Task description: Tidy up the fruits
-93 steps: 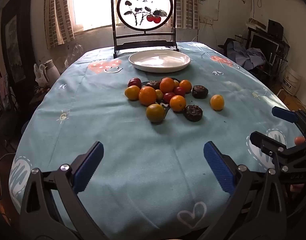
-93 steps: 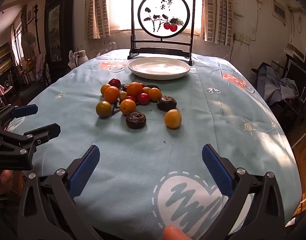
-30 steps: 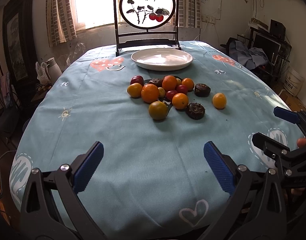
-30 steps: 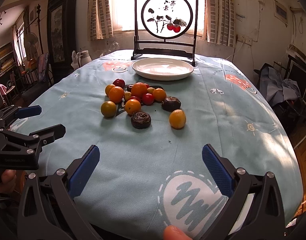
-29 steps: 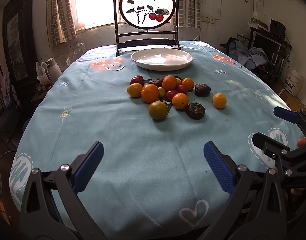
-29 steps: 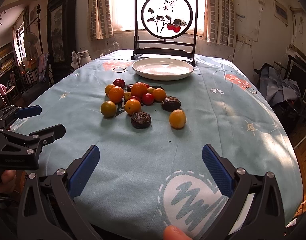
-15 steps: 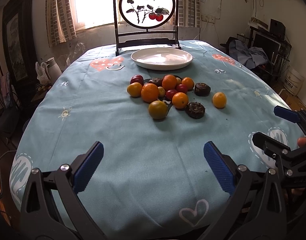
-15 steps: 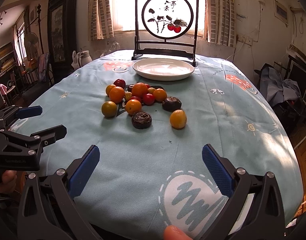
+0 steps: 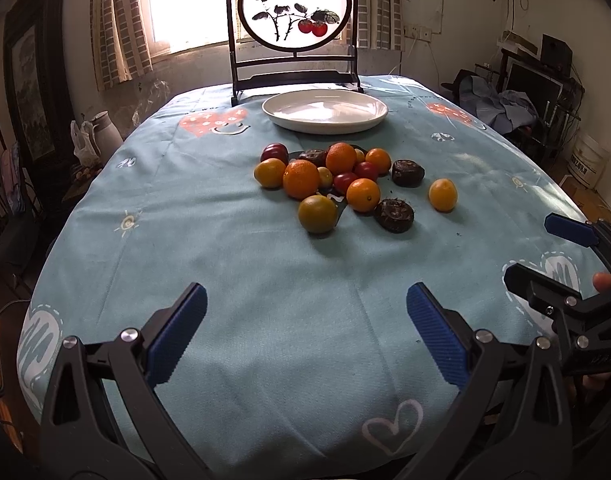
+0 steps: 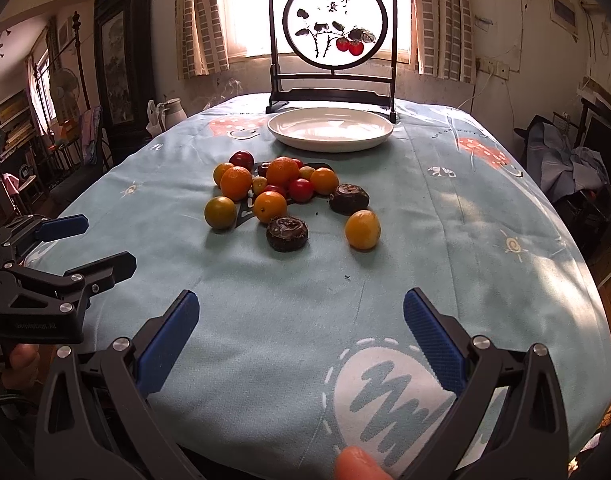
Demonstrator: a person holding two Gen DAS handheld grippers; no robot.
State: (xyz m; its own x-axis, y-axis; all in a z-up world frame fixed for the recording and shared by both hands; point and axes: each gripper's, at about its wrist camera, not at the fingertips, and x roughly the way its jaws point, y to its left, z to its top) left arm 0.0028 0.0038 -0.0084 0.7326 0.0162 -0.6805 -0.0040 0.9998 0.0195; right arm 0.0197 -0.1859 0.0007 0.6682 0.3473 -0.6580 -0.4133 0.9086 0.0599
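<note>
The left hand-held gripper point(image 9: 305, 332) hangs low over the near edge of the counter point(image 9: 233, 280), its blue-padded fingers point(image 9: 177, 332) spread wide apart with nothing between them. The right hand-held gripper point(image 10: 301, 332) is beside it at the same near edge, its fingers likewise wide apart and empty; a fingertip point(image 10: 355, 464) of the person shows at the bottom of that view. Each gripper appears at the side of the other's view.

The counter is covered by a light blue cloth point(image 10: 445, 240) printed with hearts and small suns. Well ahead of both grippers, around the middle, lies the pile of fruit point(image 9: 337, 176): oranges, small red fruits and a few dark brown wrinkled ones, touching or just beside each other. A greenish orange point(image 9: 317, 214) sits at the near left of the pile, and a yellow-orange fruit point(image 9: 442, 195) lies a little apart to the right.

Beyond the pile stands an empty white plate point(image 9: 325, 111), and behind it a dark-framed round screen point(image 9: 295, 12) painted with red fruit, in front of a bright window.
</note>
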